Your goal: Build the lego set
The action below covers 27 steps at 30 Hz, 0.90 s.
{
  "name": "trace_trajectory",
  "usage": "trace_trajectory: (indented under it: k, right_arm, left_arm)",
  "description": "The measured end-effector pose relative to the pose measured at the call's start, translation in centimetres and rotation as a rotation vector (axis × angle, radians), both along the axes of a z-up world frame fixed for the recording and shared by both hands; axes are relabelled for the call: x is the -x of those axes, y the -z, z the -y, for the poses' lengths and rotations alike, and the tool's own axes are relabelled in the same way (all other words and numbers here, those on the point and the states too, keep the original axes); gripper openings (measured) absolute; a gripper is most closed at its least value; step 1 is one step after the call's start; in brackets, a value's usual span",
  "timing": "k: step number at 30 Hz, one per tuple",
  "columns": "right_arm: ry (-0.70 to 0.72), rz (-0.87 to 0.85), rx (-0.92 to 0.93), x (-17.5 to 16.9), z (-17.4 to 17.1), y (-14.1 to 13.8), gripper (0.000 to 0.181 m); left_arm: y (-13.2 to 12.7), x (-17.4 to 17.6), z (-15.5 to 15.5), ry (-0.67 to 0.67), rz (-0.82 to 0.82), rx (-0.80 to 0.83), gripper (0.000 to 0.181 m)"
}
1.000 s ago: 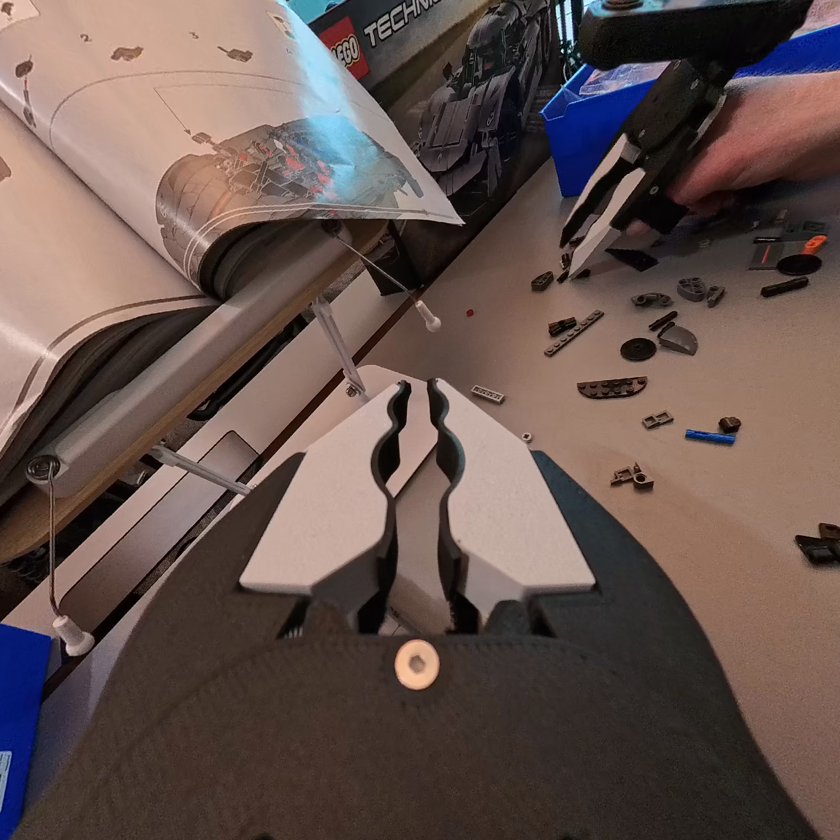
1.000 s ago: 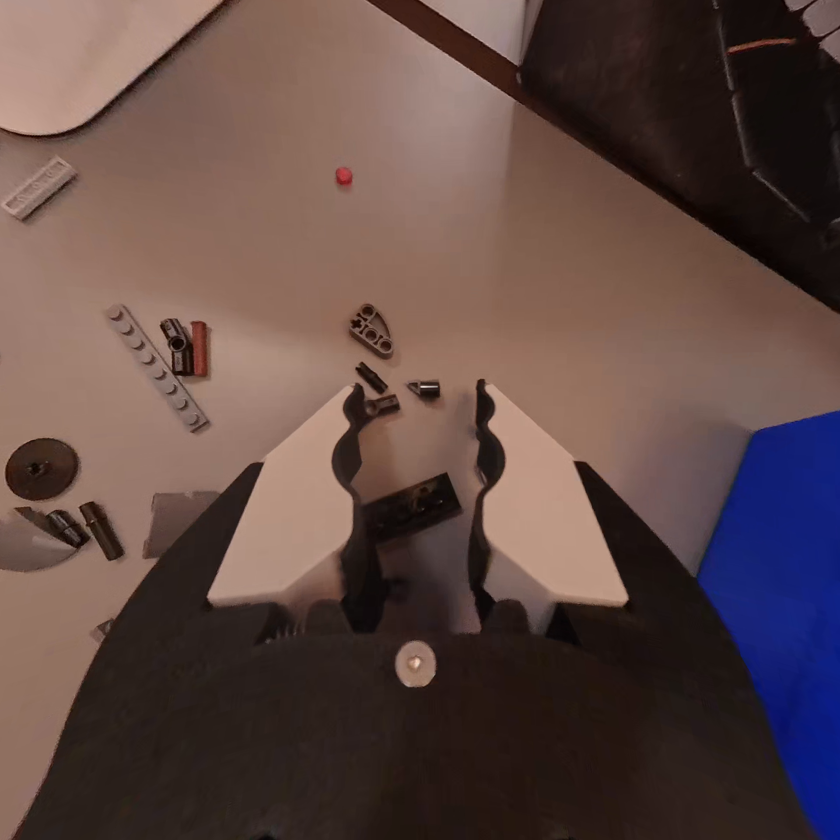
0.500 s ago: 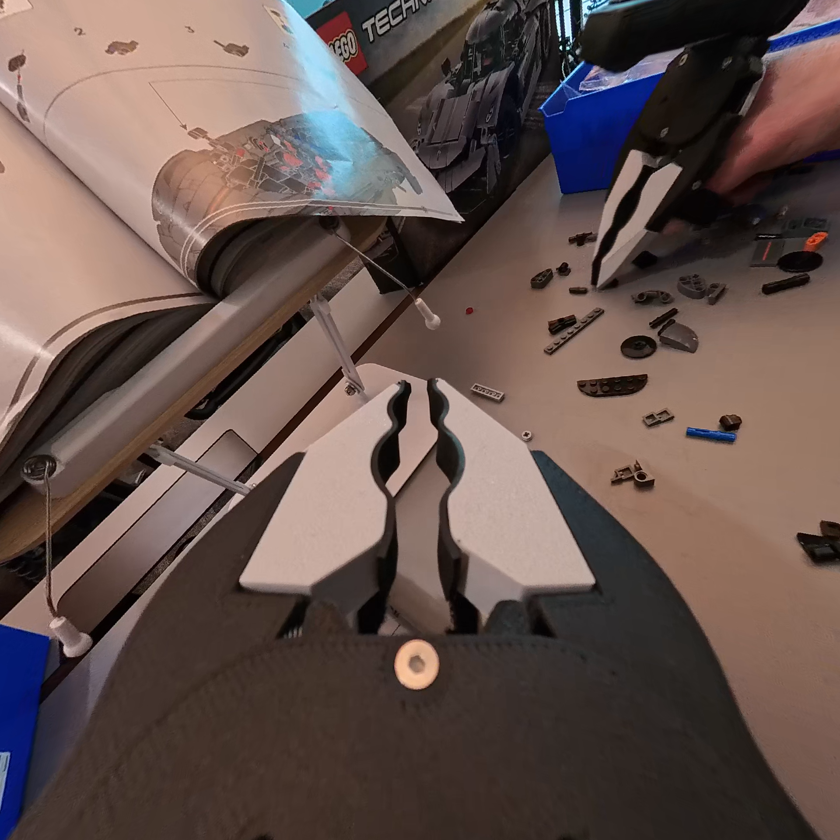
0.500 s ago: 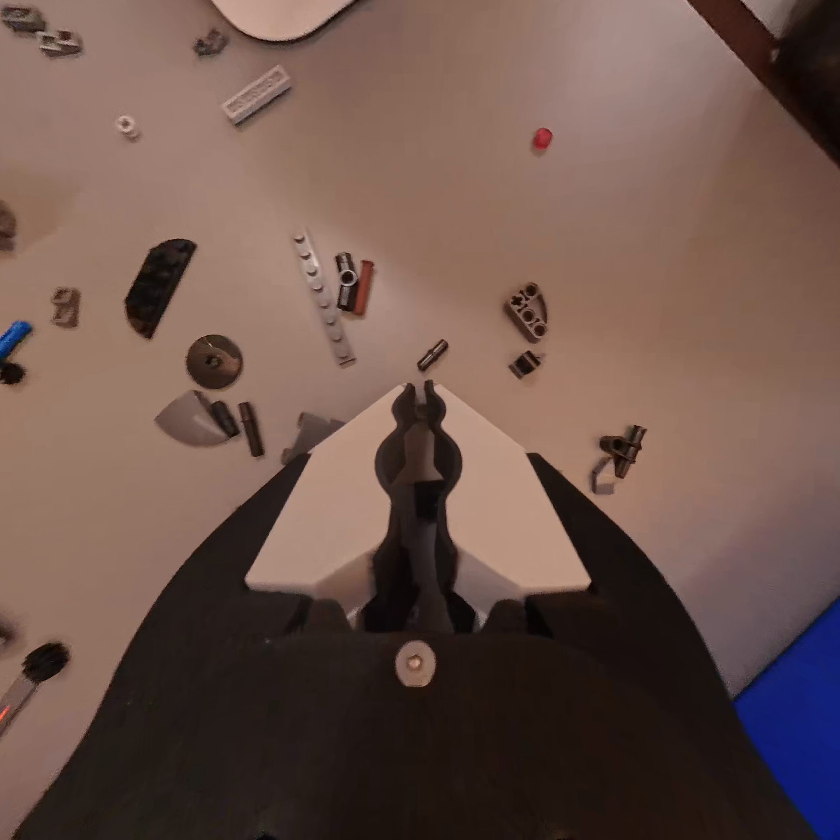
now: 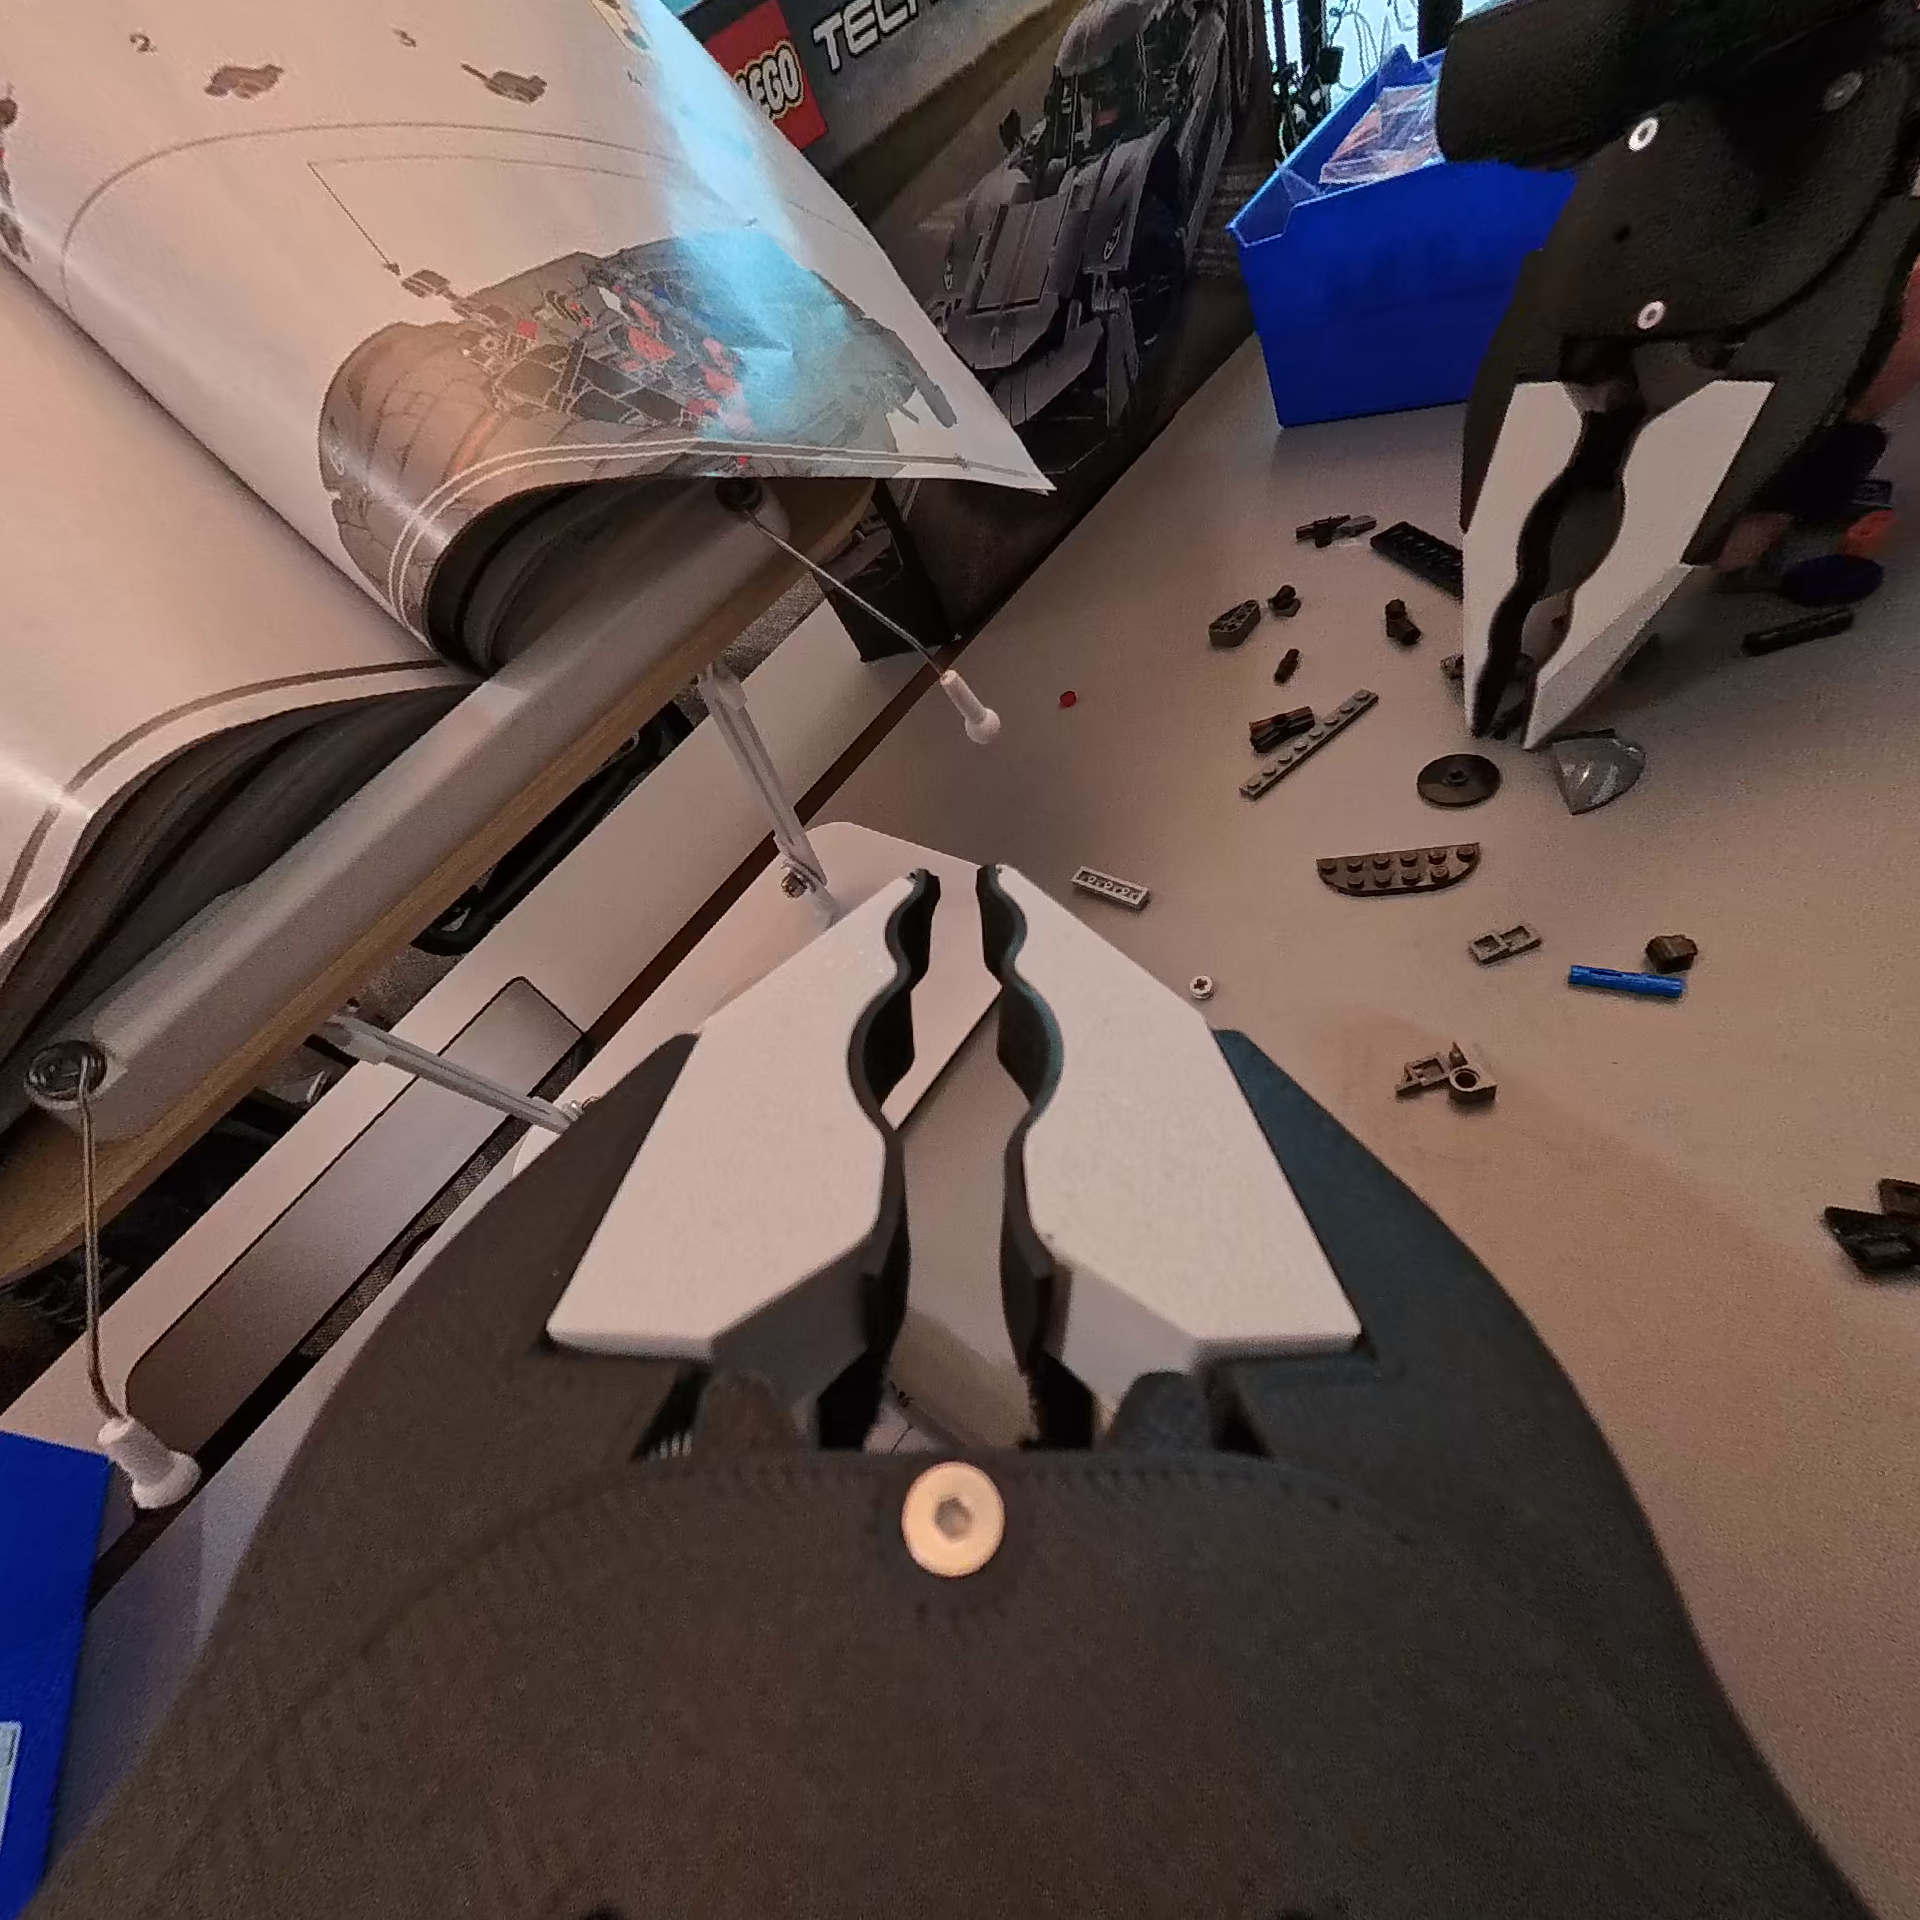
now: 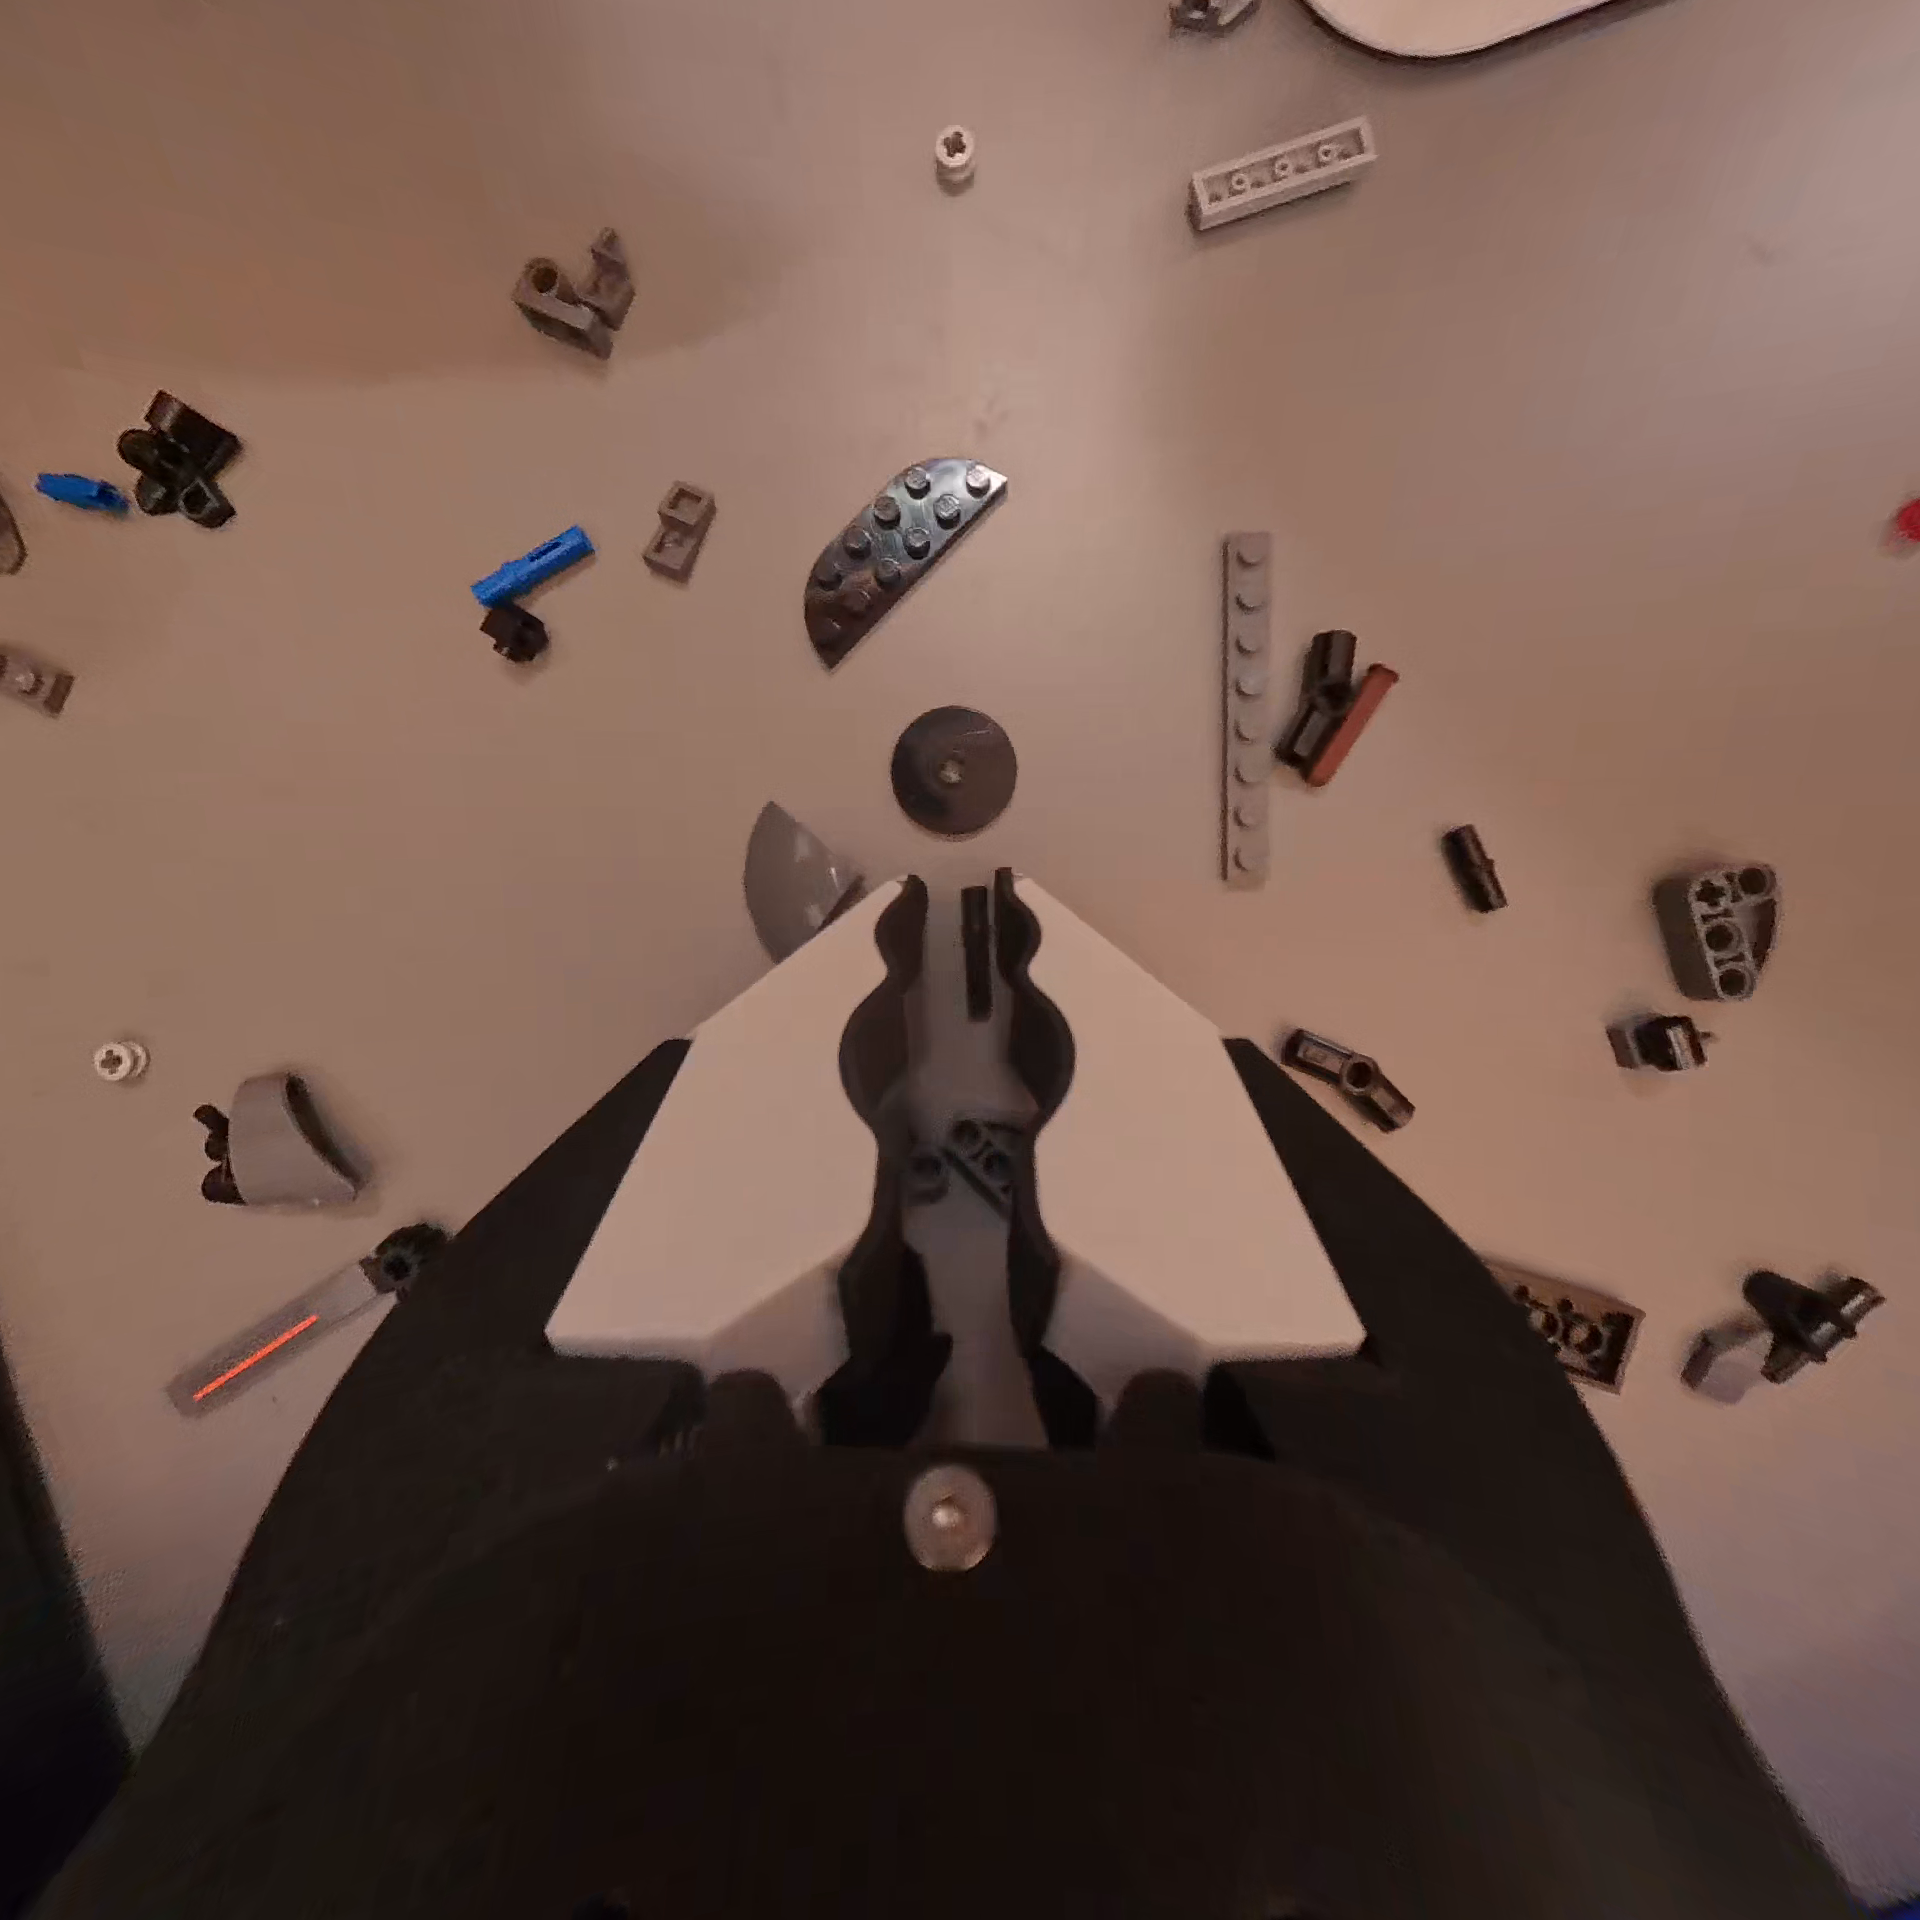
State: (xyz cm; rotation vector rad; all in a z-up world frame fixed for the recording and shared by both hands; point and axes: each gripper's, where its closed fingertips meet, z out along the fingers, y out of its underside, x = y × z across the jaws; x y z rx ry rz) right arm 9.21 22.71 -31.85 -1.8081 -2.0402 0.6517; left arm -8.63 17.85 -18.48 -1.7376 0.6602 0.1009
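Right gripper [image 6: 954, 883]: your jaws are nearly closed around a small black cylindrical peg [image 6: 977, 951], which appears pinched near the tips, though the dim view leaves the contact uncertain. The peg's long axis runs along the fingers, pointing ahead toward the dark round dish piece [image 6: 953, 770] on the beige counter [image 6: 1091, 364]. Left gripper [image 5: 958, 883]: narrowly parted, empty, well apart beside the open instruction booklet [image 5: 364, 291].

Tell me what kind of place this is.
Probably a hobby or work desk set up for building a Lego set: an open instruction booklet on a stand, the set's box behind, loose pieces scattered on the tabletop, and a blue parts bin.
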Motion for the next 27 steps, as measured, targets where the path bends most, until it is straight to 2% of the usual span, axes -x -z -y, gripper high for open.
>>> trace_trajectory:
  k: [4,8,12,17,24,27]
  right_arm:
    - [-0.079,-0.023,0.053,0.6,2.2,-0.2,0.01]
    - [-0.059,-0.055,0.038,0.8,1.9,-1.2,0.011]
    - [0.037,-0.094,-0.056,0.0,-0.5,-2.7,0.011]
    - [0.223,-0.214,-0.149,-1.2,-4.0,-6.5,0.016]
    - [0.316,-0.278,-0.135,-3.0,-5.7,-7.4,0.025]
    - [0.362,-0.344,-0.201,-3.1,-6.5,-9.4,0.024]
  left_arm:
    - [0.1,0.0,0.0,0.001,0.001,0.003,0.007]
    - [0.1,0.0,0.0,0.003,-0.002,0.003,0.007]
    - [0.0,0.0,0.0,0.004,0.001,0.001,0.007]
    - [0.1,-0.1,0.0,0.005,-0.001,0.004,0.007]
    - [0.1,-0.1,0.0,0.009,0.002,0.007,0.007]
    - [0.1,-0.3,0.0,0.014,0.001,0.007,0.007]
